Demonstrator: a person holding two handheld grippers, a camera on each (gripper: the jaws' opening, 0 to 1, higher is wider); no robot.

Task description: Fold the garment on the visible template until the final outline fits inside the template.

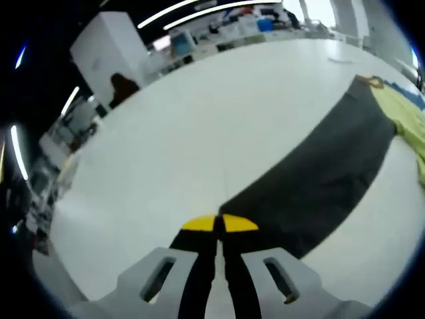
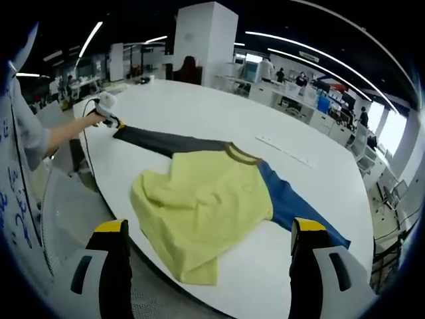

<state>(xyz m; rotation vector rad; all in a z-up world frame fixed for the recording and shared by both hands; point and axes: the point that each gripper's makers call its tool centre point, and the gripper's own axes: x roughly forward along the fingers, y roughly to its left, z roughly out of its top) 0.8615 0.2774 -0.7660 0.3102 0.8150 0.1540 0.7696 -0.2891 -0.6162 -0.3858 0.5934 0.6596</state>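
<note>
**Dark sleeve pinched and drawn out; folding barely begun**

The garment is a long-sleeved top with a yellow body, one dark grey sleeve and one blue sleeve. In the right gripper view it lies across the middle of the white table, the yellow body rumpled and partly doubled over at lower centre, the grey sleeve stretched toward the upper left and the blue sleeve running to the lower right.

The left gripper, at the bottom centre of its own view, has its yellow-tipped jaws pressed together on the cuff end of the grey sleeve, which runs away from it to the upper right toward the yellow body. The same gripper appears at upper left in the right gripper view, held by a person's hand at the sleeve's end. The right gripper hangs above the near table edge with its jaws spread wide and nothing between them.

No template outline can be made out on the table, so fit cannot be judged. By the look of it, both sleeves are still extended and the body is unsmoothed; bringing the sleeves in and folding the body remain to be done.
</note>
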